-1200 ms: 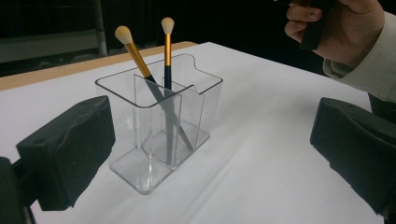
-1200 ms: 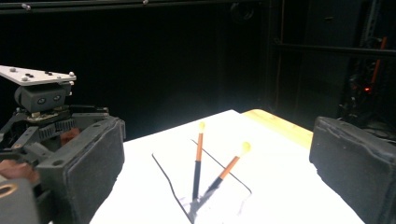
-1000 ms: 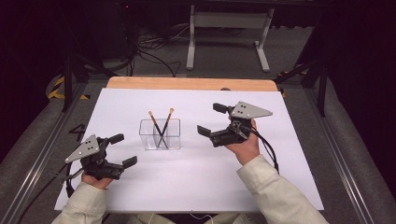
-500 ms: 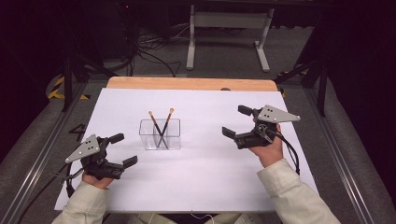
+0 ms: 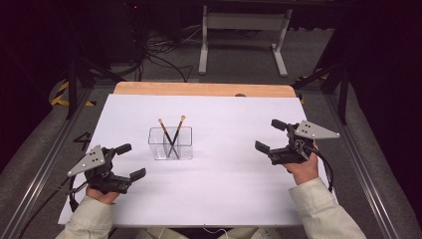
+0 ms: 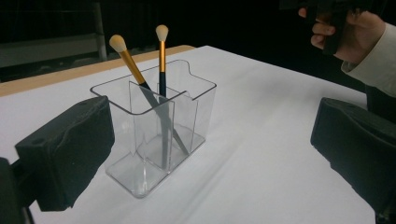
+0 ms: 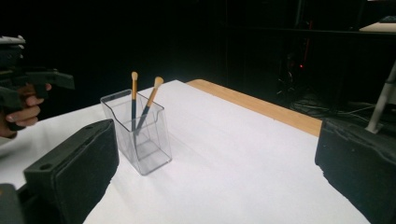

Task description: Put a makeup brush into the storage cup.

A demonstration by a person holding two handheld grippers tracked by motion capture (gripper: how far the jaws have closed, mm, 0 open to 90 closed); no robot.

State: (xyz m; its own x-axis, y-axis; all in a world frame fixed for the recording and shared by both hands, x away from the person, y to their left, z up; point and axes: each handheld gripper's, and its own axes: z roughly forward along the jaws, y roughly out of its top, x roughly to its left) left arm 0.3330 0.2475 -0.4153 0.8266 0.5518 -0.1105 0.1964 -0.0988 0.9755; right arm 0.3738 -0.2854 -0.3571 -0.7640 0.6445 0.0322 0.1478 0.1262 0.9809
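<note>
Partly blurred: brush [image 6: 135, 70] handles behind clear holder [image 6: 187, 116] walls.

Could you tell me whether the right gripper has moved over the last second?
Yes. The right gripper has drawn away from the clear holder, which stands as before, toward the table's right edge and slightly nearer the person.

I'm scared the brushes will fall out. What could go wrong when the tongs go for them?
The two brushes lean crossed in the clear holder, so pulling one may drag the other along. The holder looks light and stands free on the white table; a sideways tug might tip or slide it. Both the left tongs and right tongs are open and apart from it; the clear walls are hard to see, so a jaw could bump them.
</note>
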